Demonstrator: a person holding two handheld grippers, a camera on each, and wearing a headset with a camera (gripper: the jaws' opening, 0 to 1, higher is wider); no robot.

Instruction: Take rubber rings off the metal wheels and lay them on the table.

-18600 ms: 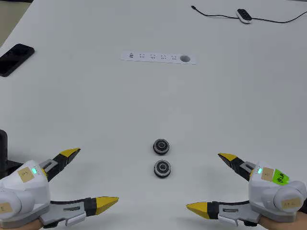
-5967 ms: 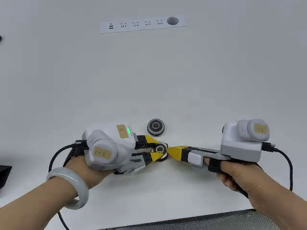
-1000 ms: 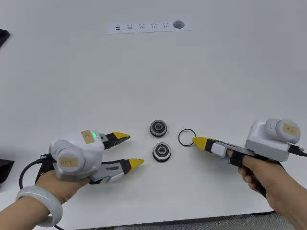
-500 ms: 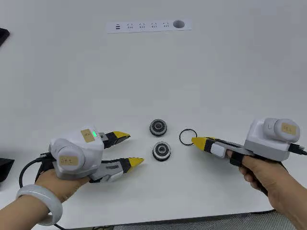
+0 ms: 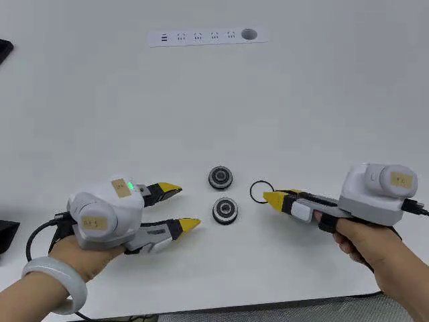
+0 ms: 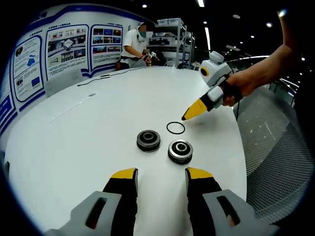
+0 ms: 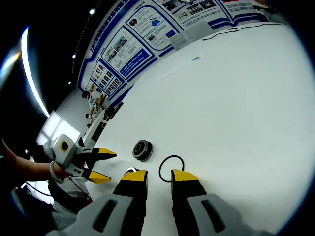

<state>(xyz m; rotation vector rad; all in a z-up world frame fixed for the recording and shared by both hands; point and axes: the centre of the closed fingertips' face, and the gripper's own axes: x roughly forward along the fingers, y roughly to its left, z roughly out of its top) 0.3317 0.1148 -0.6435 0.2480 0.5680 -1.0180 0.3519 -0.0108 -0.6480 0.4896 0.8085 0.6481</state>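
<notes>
One rubber ring (image 5: 261,191) lies flat on the white table (image 5: 322,100), just right of centre in the head view and close beside the two metal wheels, so one removal looks finished. The right gripper (image 5: 268,197) points at the ring from the right, its yellow tips just short of it. In the right gripper view its jaws stand a narrow gap apart with nothing between them. That reads as a release, with the ring set down clear of the wheels where it will not get in the way.

The left gripper (image 5: 184,205), at lower left, is spread wide and empty. Its tips aim at the near wheel (image 5: 225,210), probably so it can steady a wheel while the other gripper peels.

In the left gripper view the near wheel has a paler, metallic rim and seems to be the stripped one. The far wheel (image 5: 220,178), just above it in the frame, has a darker rim and probably still wears its ring, though I cannot be sure. Both wheels lie flat on their sides, close together but not touching.

As for writing, tan stickers on both gripper bodies carry small marks too faint to read. The white power strip (image 5: 208,36) at top centre shows no legible print. Wall posters (image 6: 64,46) with blue headings appear in the gripper views, their text too small to make out.
</notes>
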